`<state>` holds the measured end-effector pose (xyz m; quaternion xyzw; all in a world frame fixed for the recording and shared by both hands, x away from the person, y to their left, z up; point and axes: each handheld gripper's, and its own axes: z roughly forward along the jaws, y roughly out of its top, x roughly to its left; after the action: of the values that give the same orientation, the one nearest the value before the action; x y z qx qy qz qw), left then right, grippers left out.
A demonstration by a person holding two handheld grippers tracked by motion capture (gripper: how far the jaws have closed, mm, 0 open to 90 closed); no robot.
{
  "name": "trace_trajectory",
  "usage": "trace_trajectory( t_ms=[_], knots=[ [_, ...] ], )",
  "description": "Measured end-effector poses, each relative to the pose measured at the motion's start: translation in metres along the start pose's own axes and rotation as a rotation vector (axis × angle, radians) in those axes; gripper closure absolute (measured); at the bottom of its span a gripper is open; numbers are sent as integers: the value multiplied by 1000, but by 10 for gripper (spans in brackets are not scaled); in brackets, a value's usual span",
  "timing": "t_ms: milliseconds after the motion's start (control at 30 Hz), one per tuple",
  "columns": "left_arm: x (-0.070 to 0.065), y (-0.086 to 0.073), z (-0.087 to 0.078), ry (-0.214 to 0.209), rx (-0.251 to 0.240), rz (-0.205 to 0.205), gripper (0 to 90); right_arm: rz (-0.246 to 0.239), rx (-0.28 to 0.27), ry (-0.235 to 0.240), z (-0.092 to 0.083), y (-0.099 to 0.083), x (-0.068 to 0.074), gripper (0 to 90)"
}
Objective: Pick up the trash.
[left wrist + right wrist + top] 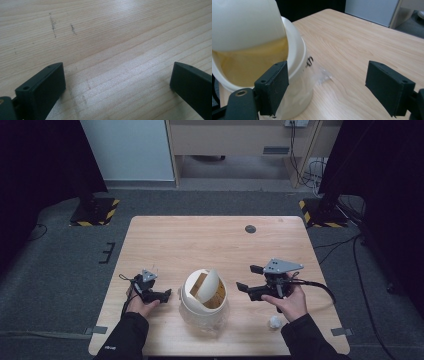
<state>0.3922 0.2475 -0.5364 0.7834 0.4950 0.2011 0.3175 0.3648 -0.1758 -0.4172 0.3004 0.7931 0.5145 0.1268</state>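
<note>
A cream-white bin (203, 301) with a tilted swing lid (208, 283) stands near the front middle of the wooden table (210, 240); a clear bag lines it. My left gripper (161, 294) is open, held low just left of the bin. In the left gripper view the open gripper (117, 80) hovers over bare wood. My right gripper (249, 279) is open to the right of the bin, pointing at it. In the right gripper view the bin (254, 57) sits close at left, behind the left finger (273, 86), and the gripper (328, 86) holds nothing.
A small crumpled white ball (274, 322) lies on the table near the front right, beside the right hand. A dark round grommet (250, 229) sits at the table's far side. Black stands and cables flank the table on the floor.
</note>
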Motion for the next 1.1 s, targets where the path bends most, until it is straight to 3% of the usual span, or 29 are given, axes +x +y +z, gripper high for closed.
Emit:
trace_trajectory(
  t_ms=[300,600,1100],
  knots=[
    [0,0,0,0,0,-1,0,19,21,-50,-20,-19,-14,206],
    [-1,0,0,0,0,-1,0,28,101,-93,-35,-48,-25,221],
    [-1,0,0,0,1,-1,0,14,214,-98,-39,-68,-26,251]
  ],
)
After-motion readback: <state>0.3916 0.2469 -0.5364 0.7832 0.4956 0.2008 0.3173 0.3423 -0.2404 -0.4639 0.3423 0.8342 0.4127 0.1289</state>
